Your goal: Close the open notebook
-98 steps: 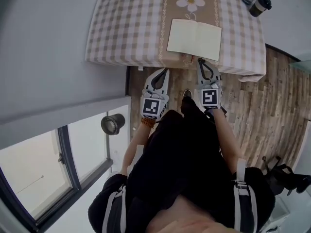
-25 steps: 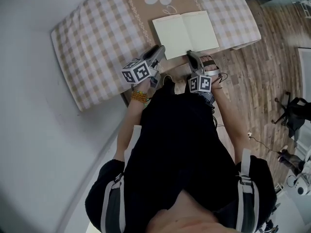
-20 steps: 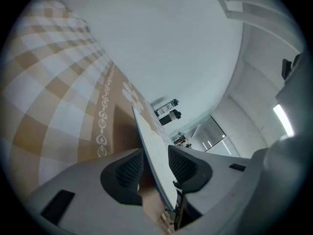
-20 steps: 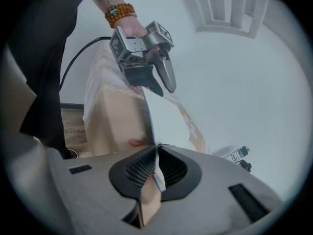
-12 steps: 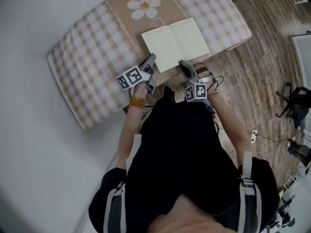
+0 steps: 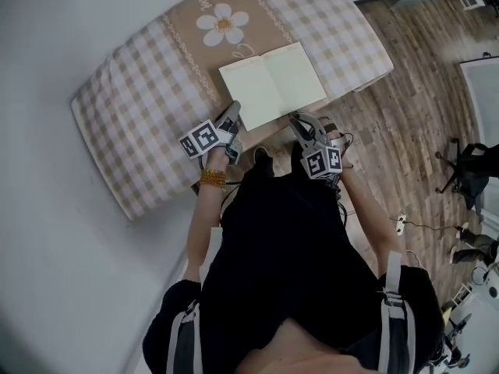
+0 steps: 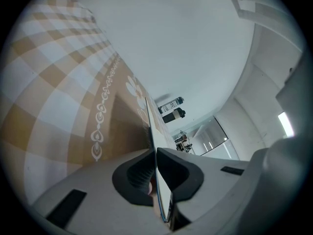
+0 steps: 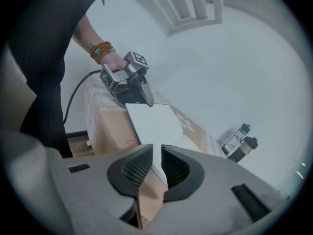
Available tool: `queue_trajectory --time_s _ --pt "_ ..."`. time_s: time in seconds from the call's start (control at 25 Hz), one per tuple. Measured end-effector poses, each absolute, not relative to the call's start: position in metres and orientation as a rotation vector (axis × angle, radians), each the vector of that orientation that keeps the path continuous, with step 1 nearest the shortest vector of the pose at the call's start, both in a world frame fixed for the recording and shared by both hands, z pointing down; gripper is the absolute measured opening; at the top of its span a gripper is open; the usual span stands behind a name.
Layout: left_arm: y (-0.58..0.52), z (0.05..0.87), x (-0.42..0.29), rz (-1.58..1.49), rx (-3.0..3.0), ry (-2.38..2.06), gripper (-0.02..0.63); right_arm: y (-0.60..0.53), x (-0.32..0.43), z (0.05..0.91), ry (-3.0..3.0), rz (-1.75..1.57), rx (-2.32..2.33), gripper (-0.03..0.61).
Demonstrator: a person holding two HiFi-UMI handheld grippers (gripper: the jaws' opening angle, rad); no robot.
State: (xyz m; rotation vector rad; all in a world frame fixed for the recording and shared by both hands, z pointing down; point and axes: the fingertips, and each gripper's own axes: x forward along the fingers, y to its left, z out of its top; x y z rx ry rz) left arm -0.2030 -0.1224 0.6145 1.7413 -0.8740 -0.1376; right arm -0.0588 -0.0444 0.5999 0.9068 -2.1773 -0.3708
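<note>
left jaws: the left gripper [image 7: 156,155] is pressed together on a thin edge of the notebook [image 6: 248,93], seen edge-on between the pads; it looks like the left cover or leaf at the near-left corner
right jaws: the right gripper [image 8: 157,153] is a narrow gap apart with nothing pinched; the white page and its blue-edged near border show through the gap face-on, so they lie beyond the pads
notebook place: open flat, blank pages up, on the checked tablecloth [image 6: 148,92] at the table's near edge, just below the daisy print [image 6: 222,23]
long axis: the spine [image 6: 274,84] runs from the person's side away across the table, one half to each side
notebook from jaws: straight ahead of both grippers; left is at the near-left corner, right by the near edge of the right half
nearer hand: left, already on the notebook
key relation: the held half is left of the spine, so closing likely means swinging it up and rightward over the spine onto the right half
risk: the right tip sits close to where that half would land
step: lift not yet begun, both halves flat
</note>
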Motion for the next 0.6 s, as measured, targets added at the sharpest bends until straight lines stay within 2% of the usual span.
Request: queue_trajectory --time_s 0.6 --pt "-0.120 0.608 -0.200 -0.299 1.704 -0.847 0.020 -0.106 0.019 0.552 -2.292 -0.268 1.083 0.058"
